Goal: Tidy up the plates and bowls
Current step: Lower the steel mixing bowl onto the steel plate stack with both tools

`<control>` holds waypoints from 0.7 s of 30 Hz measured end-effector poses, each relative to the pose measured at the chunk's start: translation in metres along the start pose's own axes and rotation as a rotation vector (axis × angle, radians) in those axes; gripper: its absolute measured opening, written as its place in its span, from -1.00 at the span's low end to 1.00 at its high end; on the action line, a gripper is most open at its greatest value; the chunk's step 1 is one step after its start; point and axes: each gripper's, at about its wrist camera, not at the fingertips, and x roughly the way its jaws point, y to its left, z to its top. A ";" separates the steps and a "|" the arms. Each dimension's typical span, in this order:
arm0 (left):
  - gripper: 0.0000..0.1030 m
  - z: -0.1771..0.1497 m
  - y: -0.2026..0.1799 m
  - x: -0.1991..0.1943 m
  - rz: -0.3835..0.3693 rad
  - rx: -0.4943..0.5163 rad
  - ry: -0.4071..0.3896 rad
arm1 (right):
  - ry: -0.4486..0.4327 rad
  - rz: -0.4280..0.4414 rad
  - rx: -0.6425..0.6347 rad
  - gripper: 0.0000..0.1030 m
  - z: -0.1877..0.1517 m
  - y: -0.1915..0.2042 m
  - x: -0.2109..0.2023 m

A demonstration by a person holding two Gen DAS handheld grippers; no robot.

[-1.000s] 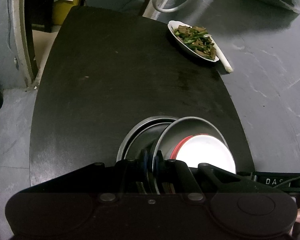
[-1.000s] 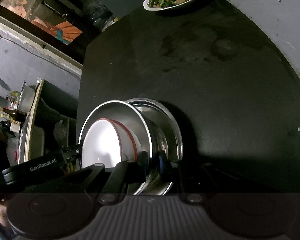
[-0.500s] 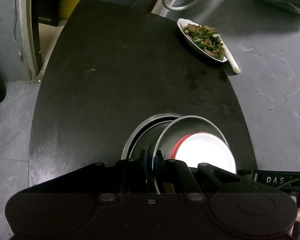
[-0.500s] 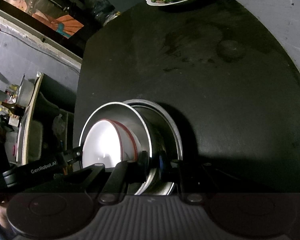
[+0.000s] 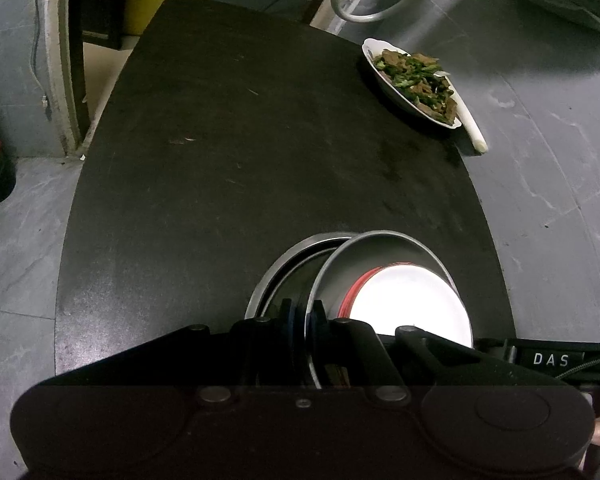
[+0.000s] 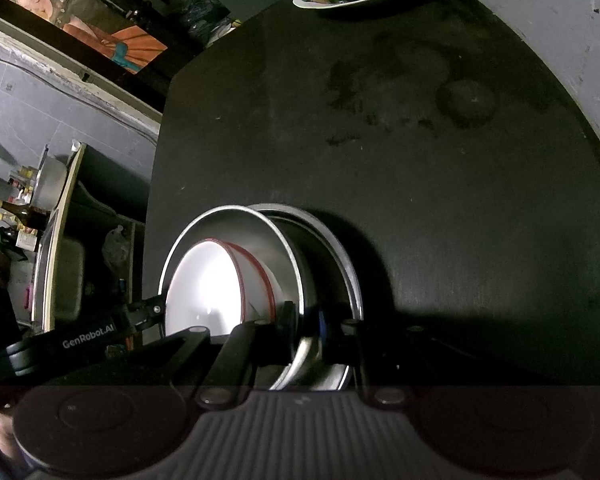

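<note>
We clamp tilted round steel bowl [image 5: 380, 256] rim from opposite sides: left gripper [image 5: 304, 312], right gripper [image 6: 302, 320] pinched shut on it; red-rimmed white bowl [image 6: 216, 280] nested inside; shallow steel pan [image 6: 332, 256] directly beneath.

Both grippers [image 5: 303, 312] [image 6: 305, 320] — jaws seemingly clamped.

Dish of greens [image 5: 414, 80] slightly nearer (lower)

Dim scene; glare on white bowl [image 5: 412, 304]; fisheye-bent edges, dark corners.
</note>
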 end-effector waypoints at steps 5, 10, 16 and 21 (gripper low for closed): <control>-0.88 0.000 0.001 0.000 0.001 -0.006 0.001 | 0.000 0.004 0.002 -0.75 0.000 -0.001 0.001; -0.88 0.001 0.001 0.000 0.003 -0.005 0.001 | -0.002 0.006 0.004 -0.74 -0.001 -0.002 0.001; -0.89 0.001 0.002 0.000 0.003 -0.011 0.005 | -0.002 0.006 0.006 -0.74 -0.001 -0.002 0.001; -0.89 0.002 0.003 0.001 0.001 -0.018 0.008 | -0.009 0.007 0.014 -0.73 -0.002 -0.002 0.001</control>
